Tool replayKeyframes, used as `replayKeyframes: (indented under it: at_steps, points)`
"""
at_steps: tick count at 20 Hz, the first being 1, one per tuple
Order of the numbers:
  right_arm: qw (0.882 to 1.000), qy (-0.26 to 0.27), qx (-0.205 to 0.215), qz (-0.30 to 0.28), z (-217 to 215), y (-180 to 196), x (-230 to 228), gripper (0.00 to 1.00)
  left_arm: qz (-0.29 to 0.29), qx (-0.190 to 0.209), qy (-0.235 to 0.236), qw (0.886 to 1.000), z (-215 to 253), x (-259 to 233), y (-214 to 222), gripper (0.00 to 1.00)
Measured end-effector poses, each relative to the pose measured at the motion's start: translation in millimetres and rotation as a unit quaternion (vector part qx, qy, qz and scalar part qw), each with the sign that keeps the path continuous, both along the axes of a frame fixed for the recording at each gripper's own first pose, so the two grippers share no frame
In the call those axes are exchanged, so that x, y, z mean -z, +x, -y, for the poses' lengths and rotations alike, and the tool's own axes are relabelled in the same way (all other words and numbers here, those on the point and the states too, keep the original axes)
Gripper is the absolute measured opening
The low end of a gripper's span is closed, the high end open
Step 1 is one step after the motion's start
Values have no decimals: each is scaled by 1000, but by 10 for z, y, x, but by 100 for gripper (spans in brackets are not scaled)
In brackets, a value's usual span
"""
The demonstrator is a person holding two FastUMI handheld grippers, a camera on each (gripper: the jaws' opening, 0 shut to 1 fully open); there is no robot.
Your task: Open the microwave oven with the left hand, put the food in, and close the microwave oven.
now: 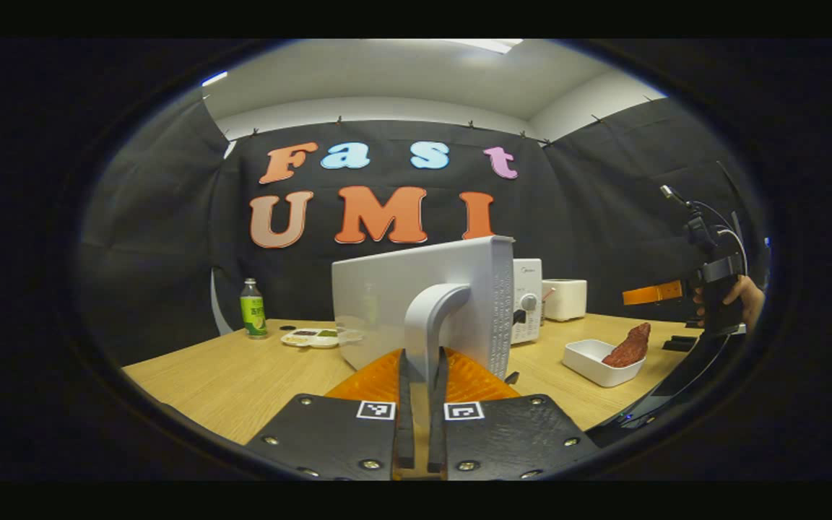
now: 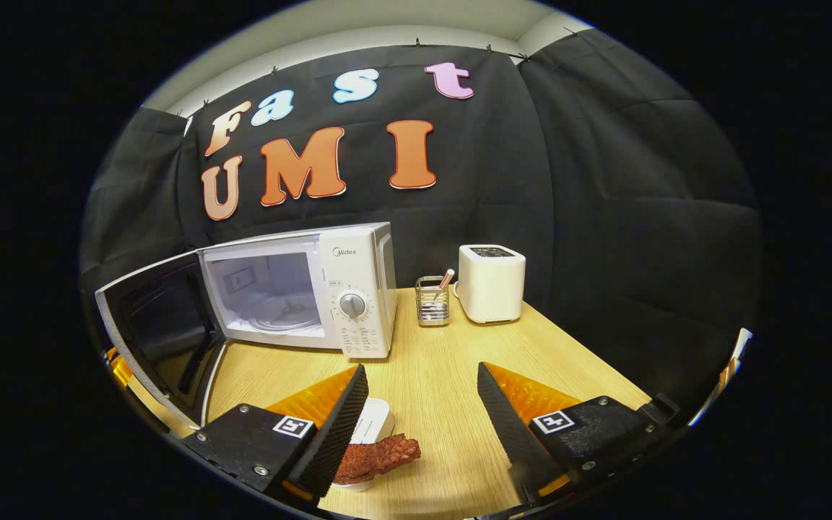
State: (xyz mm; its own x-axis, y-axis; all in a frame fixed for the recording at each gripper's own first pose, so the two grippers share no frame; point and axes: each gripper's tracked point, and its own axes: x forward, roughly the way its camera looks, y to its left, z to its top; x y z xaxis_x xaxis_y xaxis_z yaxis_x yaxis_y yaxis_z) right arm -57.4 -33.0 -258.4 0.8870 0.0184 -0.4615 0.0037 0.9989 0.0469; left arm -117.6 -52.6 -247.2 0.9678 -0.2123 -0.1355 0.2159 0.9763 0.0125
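My left gripper is shut on the grey curved handle of the microwave door, which stands swung wide open. In the right gripper view the white microwave shows its bare cavity and glass turntable, with the door open to the left. A reddish piece of food lies in a small white dish on the table. My right gripper hangs open just above and right of it, touching nothing. A hand holds that right gripper above the dish.
A white toaster and a metal utensil holder stand right of the microwave. A green bottle and a plate of food bits sit at the far left of the wooden table.
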Motion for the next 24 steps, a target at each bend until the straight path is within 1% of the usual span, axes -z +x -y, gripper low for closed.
replayKeyframes:
  at_steps: [2,3,6,9,10,11,12,14,15,16,19,20,21,22,23,24]
  points:
    - [1000,1,7,-8,-25,-30,51,94,3,-14,10,1000,-224,-24,-36,12]
    - [1000,2,9,-13,-40,-50,80,94,3,-20,13,1000,-337,-29,-51,9]
    - [1000,0,18,-25,-43,-98,184,93,3,-42,10,999,-634,-25,-51,9]
    - [998,3,23,-55,-55,-182,383,91,2,-39,9,999,-758,-35,-59,9]
    - [998,7,23,-58,-68,-207,403,94,1,-35,9,999,-790,-24,-65,12]
    - [998,8,22,-63,-78,-233,422,89,-1,-32,8,999,-825,-33,-61,5]
    - [998,8,22,-66,-87,-259,444,88,-1,-30,7,1000,-869,-23,-55,9]
    - [997,13,21,-74,-101,-292,485,86,-7,-29,3,1000,-953,-3,-58,9]
    - [997,18,23,-78,-102,-307,516,85,-7,-28,2,1000,-976,-1,-59,12]
    - [996,23,23,-83,-108,-324,551,84,-7,-30,4,1000,-1010,-13,-47,5]
    - [993,42,24,-103,-141,-399,652,84,-9,-48,10,999,-1136,-24,-53,31]
    - [993,54,25,-106,-150,-405,668,83,-9,-55,12,998,-1161,-38,-60,51]
    - [991,68,28,-109,-159,-423,673,80,-7,-57,12,998,-1164,-55,-66,55]
    - [990,82,29,-114,-173,-444,687,74,-6,-57,14,998,-1142,-61,-67,73]
    - [988,98,29,-119,-203,-452,700,70,-3,-59,19,998,-1142,-83,-94,77]
    - [986,112,27,-124,-240,-457,699,63,1,-58,28,998,-1157,-114,-131,77]
